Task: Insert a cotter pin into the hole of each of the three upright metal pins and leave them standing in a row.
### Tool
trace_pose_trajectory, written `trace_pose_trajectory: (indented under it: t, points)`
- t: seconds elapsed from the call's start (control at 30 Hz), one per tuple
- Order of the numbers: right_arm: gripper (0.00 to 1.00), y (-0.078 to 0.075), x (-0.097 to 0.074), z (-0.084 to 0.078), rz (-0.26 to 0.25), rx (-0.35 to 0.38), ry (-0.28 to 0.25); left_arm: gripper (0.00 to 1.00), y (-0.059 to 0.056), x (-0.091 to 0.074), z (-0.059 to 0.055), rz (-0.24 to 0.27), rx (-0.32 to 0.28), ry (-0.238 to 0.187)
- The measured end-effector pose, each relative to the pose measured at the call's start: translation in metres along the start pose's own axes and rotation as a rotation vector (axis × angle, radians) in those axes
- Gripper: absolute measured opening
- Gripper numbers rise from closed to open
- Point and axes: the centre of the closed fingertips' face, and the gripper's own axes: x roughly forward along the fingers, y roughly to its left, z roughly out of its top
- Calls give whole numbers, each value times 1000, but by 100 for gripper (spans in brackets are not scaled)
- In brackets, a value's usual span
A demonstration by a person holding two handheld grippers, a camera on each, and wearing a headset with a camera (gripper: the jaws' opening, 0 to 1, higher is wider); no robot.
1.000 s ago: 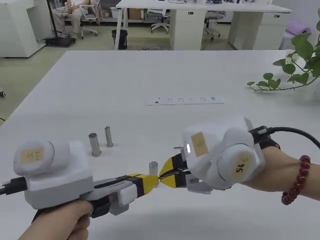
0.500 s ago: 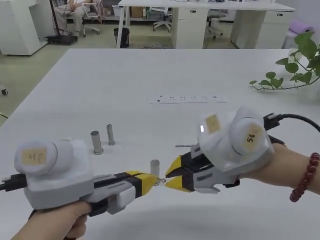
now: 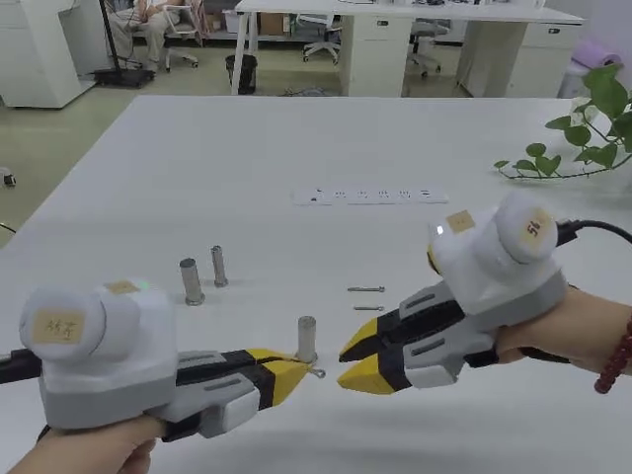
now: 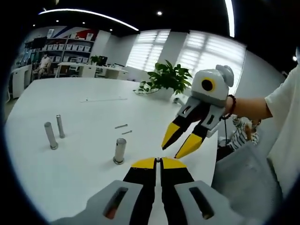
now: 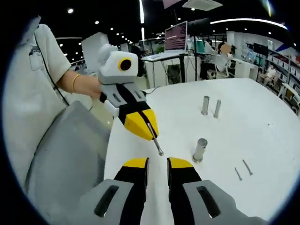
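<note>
The left gripper [image 3: 299,367] pinched a cotter pin [image 5: 155,139] beside one metal pin [image 3: 307,339]. The right gripper [image 3: 349,367] had its jaws apart.

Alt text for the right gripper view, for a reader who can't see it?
The left gripper, shut on a cotter pin that sticks out of its tips, points toward the open right gripper at the bottom. An upright metal pin stands beside them on the white table, two more pins farther back, two loose cotter pins nearby.
</note>
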Motion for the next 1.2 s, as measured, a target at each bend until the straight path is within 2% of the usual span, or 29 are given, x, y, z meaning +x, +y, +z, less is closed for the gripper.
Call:
trace_pose_trajectory:
  t: [0.2,0.33,0.43,0.7,0.9,1.2]
  points:
    - [18,7,-3,0,64,62,-47,0,-10,-2,2,-60,44,-8]
    - [18,9,-4,1,82,67,-63,0,-19,-3,2,-103,71,-11]
    - [19,13,-4,-1,95,57,-55,0,-26,-4,4,-133,73,-26]
    - [18,29,-2,3,172,47,-78,0,-38,-6,8,-205,107,-49]
    - [16,37,-2,5,206,36,-83,0,-43,-7,5,-230,121,-43]
    - [11,40,-2,5,220,27,-90,0,-48,-7,4,-256,137,-42]
